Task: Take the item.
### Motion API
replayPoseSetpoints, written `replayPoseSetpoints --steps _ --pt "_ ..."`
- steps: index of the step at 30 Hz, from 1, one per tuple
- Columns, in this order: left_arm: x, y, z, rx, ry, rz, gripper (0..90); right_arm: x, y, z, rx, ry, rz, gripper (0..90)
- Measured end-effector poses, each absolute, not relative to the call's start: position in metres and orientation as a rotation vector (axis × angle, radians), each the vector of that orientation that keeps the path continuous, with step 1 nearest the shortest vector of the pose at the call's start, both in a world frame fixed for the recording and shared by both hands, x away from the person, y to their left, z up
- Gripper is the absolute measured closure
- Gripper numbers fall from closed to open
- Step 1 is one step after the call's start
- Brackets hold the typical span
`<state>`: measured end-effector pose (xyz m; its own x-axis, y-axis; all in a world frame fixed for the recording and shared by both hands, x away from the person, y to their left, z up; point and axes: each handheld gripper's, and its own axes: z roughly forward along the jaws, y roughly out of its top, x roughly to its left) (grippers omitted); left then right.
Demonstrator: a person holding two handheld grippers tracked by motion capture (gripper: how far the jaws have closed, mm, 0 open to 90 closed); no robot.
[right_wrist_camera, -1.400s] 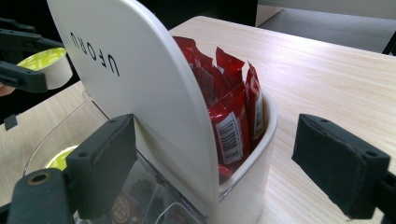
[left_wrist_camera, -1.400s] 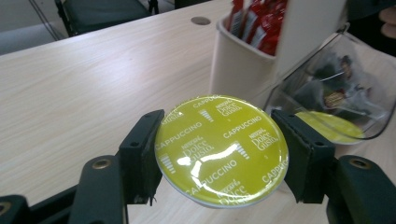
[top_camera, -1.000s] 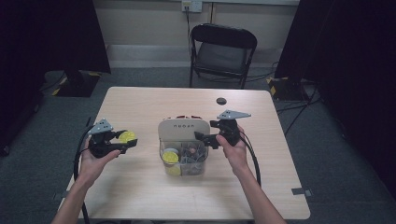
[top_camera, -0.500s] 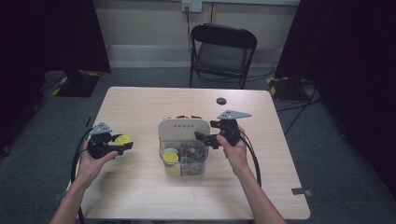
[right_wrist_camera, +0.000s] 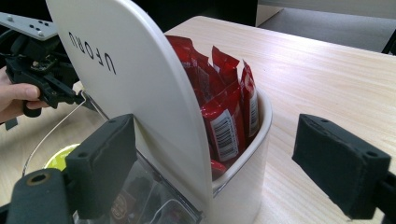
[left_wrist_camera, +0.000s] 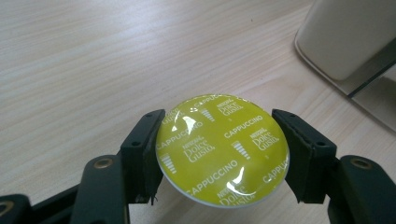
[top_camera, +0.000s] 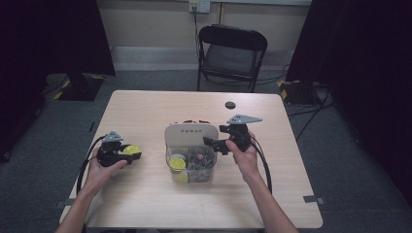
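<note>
The left gripper (top_camera: 127,156) holds a yellow coffee capsule (left_wrist_camera: 222,150) by its rim, one jaw pressing on each side, foil lid facing the camera. It hangs low over the table (top_camera: 145,116) near the left edge, well apart from the container (top_camera: 190,153) at the table's middle. The right gripper (top_camera: 217,144) sits at the container's right side with its jaws spread wide; in the right gripper view the upright cream lid (right_wrist_camera: 140,84) stands just inside the left jaw, but I cannot tell whether the pad touches it, and nothing is pinched between the two.

The step in hand looks like setting the capsule down on the table beside the container. To do it well, lower the capsule until its underside rests flat on the wood before the jaws part; letting go while it is tilted would likely send the round rim rolling off toward the left edge. Keep the foil face level and part the jaws only a little, then lift straight up so neither pad drags the capsule sideways.

Choose a spot clear of the container's base so later capsules have room. The right gripper should hold its place by the lid so the container, with its red packets (right_wrist_camera: 224,107) and the capsules (top_camera: 177,162) in its clear front, does not shift.
</note>
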<state>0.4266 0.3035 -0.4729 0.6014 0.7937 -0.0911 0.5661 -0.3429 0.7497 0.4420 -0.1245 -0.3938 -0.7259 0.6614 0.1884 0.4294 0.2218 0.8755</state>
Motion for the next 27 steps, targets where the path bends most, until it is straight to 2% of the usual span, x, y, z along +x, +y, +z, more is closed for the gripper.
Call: replayPoseSetpoints --steps 6,13,23,27 --pt "0.428 0.302 -0.475 2.034 1.094 0.363 37.8 0.441 -0.125 -0.393 1.036 2.265 1.507 13.2" --pt "0.434 0.298 -0.486 2.097 1.113 0.403 37.8 0.442 -0.126 -0.394 1.035 2.269 1.508 12.9" --pt "0.437 0.299 -0.488 2.069 1.153 0.383 37.1 0.44 -0.127 -0.394 1.042 2.265 1.503 13.5" --pt "0.437 0.3 -0.49 2.067 1.168 0.37 31.5 0.441 -0.127 -0.394 1.04 2.266 1.505 13.1"
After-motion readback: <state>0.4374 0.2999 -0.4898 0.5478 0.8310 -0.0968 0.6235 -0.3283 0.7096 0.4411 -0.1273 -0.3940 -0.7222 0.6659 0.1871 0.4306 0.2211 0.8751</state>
